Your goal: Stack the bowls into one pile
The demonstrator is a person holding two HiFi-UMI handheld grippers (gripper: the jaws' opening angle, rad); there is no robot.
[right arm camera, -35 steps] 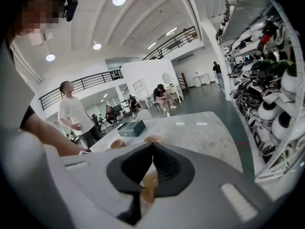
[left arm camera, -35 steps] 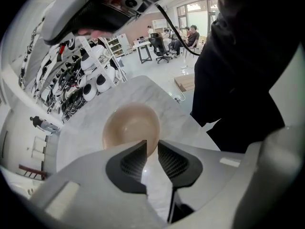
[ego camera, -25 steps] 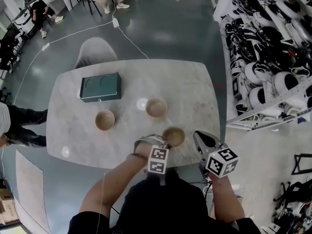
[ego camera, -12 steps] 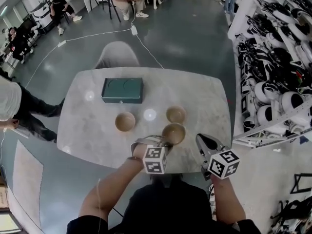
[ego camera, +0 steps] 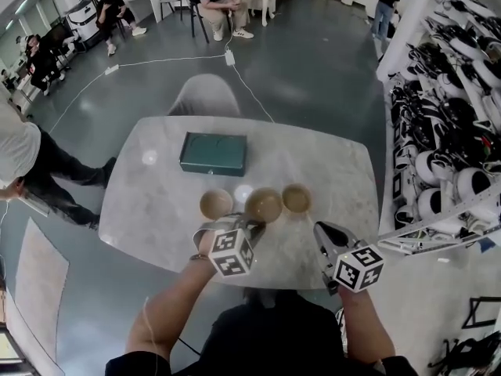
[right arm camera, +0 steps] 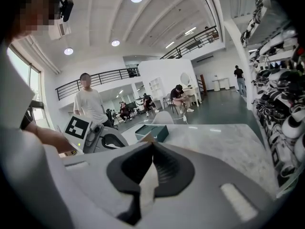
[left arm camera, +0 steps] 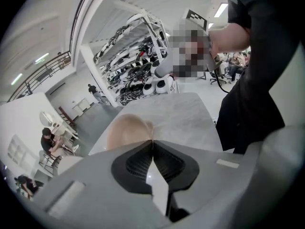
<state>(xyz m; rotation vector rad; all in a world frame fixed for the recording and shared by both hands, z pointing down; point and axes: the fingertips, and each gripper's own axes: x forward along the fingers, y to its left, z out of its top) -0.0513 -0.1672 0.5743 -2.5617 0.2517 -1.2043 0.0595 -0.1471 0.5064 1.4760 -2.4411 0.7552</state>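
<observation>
The left gripper [ego camera: 252,224] pinches the middle bowl [ego camera: 264,204] by its near rim, jaws almost together, on the near side of the green box [ego camera: 213,153]; the right gripper [ego camera: 321,232] is closed and empty; the bowl seems light, rigid, slick and chippable; a rim grip suits it.

Left claw [ego camera: 254,223] with held bowl [ego camera: 264,204], now between left bowl [ego camera: 215,204] and right bowl [ego camera: 296,198].

Table [ego camera: 156,233] was pale grey marble, faint veining. Left bowl [ego camera: 215,204], middle bowl [ego camera: 264,204], right bowl [ego camera: 296,198]: all plain tan, no pattern. Box [ego camera: 213,153] was dark green. Left gripper [ego camera: 252,224] and right gripper [ego camera: 321,229] had grey bodies, cubes in black-and-white square markers; pads [left arm camera: 138,163] black, ribbed. Floor [ego camera: 313,69] was dark grey, glossy. Chair [ego camera: 205,96] pale grey. Rack gear [ego camera: 454,131] black and white. Wearer's top [ego camera: 266,335] black.
</observation>
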